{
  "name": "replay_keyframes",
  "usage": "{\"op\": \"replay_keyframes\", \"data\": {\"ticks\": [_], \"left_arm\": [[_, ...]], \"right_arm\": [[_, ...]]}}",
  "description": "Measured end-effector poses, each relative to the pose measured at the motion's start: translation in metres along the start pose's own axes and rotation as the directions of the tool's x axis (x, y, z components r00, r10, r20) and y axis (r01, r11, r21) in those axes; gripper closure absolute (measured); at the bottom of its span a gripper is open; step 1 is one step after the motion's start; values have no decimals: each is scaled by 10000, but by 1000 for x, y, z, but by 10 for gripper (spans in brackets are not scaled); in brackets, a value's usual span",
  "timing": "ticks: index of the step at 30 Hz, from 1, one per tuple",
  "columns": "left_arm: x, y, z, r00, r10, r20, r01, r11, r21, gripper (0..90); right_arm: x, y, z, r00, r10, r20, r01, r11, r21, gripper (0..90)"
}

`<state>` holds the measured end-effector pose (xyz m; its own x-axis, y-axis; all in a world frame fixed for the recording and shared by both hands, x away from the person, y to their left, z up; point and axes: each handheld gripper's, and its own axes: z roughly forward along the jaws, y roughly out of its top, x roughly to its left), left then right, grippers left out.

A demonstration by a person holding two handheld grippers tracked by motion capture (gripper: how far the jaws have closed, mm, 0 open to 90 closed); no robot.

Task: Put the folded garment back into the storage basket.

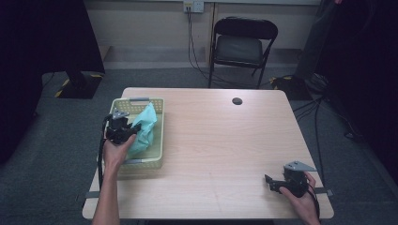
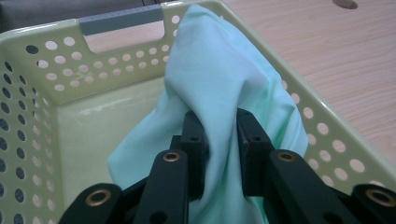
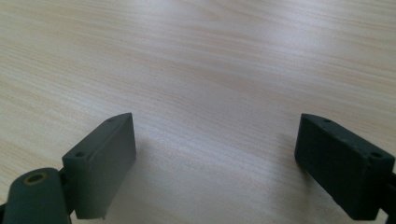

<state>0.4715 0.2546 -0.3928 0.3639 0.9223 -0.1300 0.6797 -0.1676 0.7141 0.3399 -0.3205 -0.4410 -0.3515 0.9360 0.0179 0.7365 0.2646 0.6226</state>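
Your left gripper point(image 2: 219, 140) sits inside the basket point(image 1: 160, 123), boxed in by perforated walls all around. The mint cloth point(image 2: 224, 84) fills the basket's right half and drapes over that rim, so the open floor inside is on the left (the only slack in there). Way out is up over the rim. The table point(image 1: 220, 140) between the basket and your right gripper point(image 1: 272, 183) is bare wood, free passage across. One dark round hole point(image 1: 237, 101) near the far edge, flush. The folding chair point(image 1: 241, 44) stands beyond the table, well apart.
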Motion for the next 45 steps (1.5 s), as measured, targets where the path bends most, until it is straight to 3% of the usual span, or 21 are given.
{"op": "replay_keyframes", "data": {"ticks": [4,19,22,26,33,35,41,45], "left_arm": [[-2,1,3,9997,189,-141,-184,9994,294,763],[-5,5,19,9991,412,-50,-402,9913,1253,763],[-9,5,20,9967,801,-103,-777,9862,1465,762],[-8,6,23,9978,657,-101,-631,9840,1665,762],[-7,6,32,9983,590,-31,-568,9738,2202,761],[-6,5,34,9991,433,30,-430,9754,2164,762],[-6,5,41,9972,744,101,-745,9621,2624,762],[-5,6,44,9979,641,103,-645,9577,2803,761]], "right_arm": [[0,0,0,10000,1,0,-1,10000,1,117],[0,0,0,10000,0,1,0,10000,0,117],[0,0,0,10000,0,1,0,10000,0,117],[0,0,0,10000,-1,0,1,10000,-1,117],[0,0,0,10000,0,0,0,10000,-1,117],[0,0,0,10000,2,0,-2,10000,-1,117],[0,0,0,10000,0,-1,0,10000,-2,117],[0,0,0,10000,1,0,-1,10000,-2,117]]}}
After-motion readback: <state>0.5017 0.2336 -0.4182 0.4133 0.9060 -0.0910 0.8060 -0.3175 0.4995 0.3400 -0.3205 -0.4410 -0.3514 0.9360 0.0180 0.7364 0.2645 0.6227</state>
